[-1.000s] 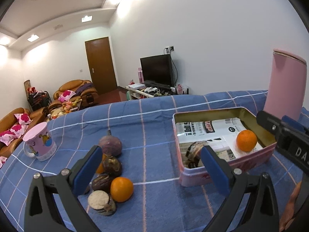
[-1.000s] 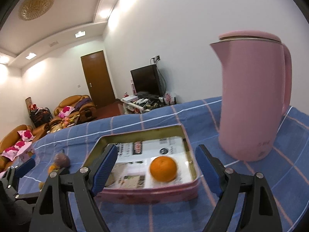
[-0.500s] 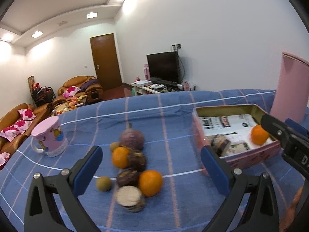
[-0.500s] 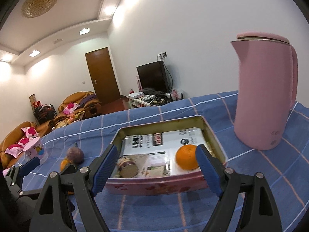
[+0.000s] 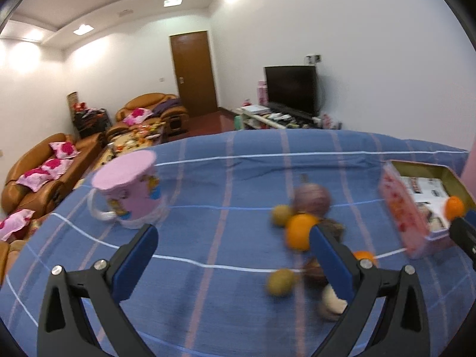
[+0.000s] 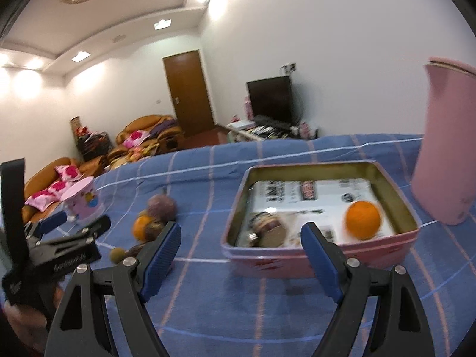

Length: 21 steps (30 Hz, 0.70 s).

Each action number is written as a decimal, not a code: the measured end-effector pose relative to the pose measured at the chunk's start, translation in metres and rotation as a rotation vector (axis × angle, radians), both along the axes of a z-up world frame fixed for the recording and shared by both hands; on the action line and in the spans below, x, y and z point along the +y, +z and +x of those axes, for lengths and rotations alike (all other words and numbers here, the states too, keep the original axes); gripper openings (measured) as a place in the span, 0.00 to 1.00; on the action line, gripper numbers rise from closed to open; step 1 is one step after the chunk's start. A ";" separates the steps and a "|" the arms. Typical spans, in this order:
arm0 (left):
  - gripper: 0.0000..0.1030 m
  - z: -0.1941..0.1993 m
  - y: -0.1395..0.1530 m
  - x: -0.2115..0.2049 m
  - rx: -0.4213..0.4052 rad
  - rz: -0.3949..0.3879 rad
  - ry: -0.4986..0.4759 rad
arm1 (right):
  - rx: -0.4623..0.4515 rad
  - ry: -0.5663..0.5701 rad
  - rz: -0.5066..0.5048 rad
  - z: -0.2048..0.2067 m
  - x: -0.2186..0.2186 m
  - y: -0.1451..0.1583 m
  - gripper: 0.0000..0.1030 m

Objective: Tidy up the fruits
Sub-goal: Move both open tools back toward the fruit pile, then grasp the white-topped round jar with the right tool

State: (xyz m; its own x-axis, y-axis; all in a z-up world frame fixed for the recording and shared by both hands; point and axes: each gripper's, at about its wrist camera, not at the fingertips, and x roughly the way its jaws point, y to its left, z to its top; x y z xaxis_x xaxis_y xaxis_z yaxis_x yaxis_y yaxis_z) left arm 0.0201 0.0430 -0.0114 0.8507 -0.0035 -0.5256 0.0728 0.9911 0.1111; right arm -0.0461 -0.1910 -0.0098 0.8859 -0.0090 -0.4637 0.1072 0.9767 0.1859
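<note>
A blue checked cloth [image 6: 208, 312] covers the table. On it a pink tin [image 6: 321, 257] holds one orange [image 6: 362, 219]; the other fruits [image 5: 300, 232] lie heaped to its left. Both the left gripper [image 5: 233, 255] and the right gripper [image 6: 241, 250] hover with jaws wide apart, holding nothing.

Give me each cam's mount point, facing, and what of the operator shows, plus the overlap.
Left wrist: sits on the left tool, looking along its open blue fingers, slightly downward, at the pink mug and fruit pile; the right tool's tip shows at the right edge.
Right wrist: sits on the right tool, open, facing the pink tin with an orange inside; the left tool and the hand gripping it show lower left.
Shared: mug, fruit pile, tin, blue tablecloth, TV, door.
</note>
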 end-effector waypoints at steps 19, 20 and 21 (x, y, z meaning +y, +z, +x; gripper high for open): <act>1.00 0.022 -0.007 0.047 0.123 -0.065 0.049 | 0.321 0.365 0.067 0.055 0.103 -0.044 0.51; 1.00 0.021 -0.007 0.046 0.121 -0.064 0.048 | 0.325 0.370 0.063 0.057 0.107 -0.046 0.51; 1.00 0.021 -0.007 0.046 0.120 -0.062 0.045 | 0.328 0.372 0.061 0.059 0.110 -0.046 0.51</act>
State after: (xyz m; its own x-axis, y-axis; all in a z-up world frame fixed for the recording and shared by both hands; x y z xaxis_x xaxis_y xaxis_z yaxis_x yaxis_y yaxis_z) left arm 0.0410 0.0893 -0.0182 0.7815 -0.0021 -0.6239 0.0367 0.9984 0.0427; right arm 0.0133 -0.0811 -0.0560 0.6313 0.3154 -0.7085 -0.1837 0.9484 0.2585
